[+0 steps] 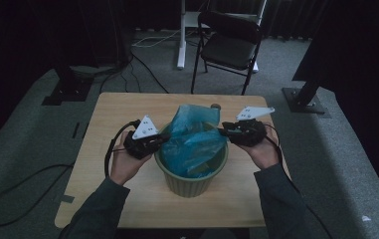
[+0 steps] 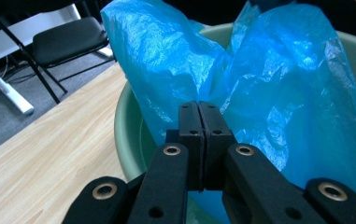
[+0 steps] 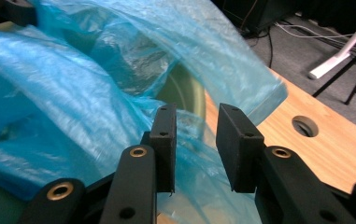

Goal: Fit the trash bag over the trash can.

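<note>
Our left gripper [image 2: 199, 109] pinches the blue bag [image 1: 195, 144] closed-fingered at the bin's [image 1: 189, 183] left rim; our right gripper [image 3: 196, 126], fingers apart, straddles the bag's right edge.

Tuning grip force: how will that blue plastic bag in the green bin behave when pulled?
The blue bag looks thin and crinkled, so probably floppy and very light. Its glossy film may slip from the pads. The green bin seems light too, so a hard tug could drag or tip it.

Bin [image 1: 189, 181] on table [image 1: 112, 109], bag [image 1: 194, 144] in it, chair [image 1: 229, 42] behind, probably well apart
</note>
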`<state>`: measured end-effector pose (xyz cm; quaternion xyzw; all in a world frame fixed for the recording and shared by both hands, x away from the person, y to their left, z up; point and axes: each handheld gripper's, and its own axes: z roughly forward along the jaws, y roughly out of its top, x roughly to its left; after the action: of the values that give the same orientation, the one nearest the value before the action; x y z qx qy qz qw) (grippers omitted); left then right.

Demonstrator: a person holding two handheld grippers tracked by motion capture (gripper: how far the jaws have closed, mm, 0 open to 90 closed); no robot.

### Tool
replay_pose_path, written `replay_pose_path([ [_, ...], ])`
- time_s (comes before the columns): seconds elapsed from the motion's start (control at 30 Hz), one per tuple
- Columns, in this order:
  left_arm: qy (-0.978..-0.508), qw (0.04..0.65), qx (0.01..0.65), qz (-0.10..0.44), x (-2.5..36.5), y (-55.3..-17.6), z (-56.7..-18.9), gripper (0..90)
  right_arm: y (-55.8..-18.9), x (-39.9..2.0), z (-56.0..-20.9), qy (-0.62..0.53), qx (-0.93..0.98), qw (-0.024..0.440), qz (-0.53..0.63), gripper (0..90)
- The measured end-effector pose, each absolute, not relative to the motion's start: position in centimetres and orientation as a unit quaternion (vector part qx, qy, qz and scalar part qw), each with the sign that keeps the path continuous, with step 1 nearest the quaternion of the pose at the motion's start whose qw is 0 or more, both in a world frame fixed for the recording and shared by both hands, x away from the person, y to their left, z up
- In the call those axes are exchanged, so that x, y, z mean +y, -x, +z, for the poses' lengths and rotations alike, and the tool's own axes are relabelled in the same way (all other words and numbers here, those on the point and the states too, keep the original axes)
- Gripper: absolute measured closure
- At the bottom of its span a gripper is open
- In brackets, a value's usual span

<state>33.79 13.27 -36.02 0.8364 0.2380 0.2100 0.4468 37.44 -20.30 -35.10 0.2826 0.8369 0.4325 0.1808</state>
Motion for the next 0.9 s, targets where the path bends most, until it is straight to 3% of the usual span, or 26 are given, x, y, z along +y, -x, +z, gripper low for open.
replay_pose_path([
  [0.13, -0.832, 0.452, 0.247, 0.206, 13.7, -34.0, -35.9, 85.8, -37.2, -20.3, -35.5, -0.282, 0.84, 0.17, 0.431, 67.9],
  [0.4, -0.819, 0.47, 0.254, 0.209, 14.1, -34.3, -34.3, 70.5, -37.0, -20.1, -35.9, -0.278, 0.844, 0.173, 0.426, 74.5],
  [0.9, -0.833, 0.447, 0.248, 0.21, 8.9, -38.3, -31.6, 53.1, -37.0, -19.9, -35.8, -0.272, 0.844, 0.178, 0.427, 75.5],
])
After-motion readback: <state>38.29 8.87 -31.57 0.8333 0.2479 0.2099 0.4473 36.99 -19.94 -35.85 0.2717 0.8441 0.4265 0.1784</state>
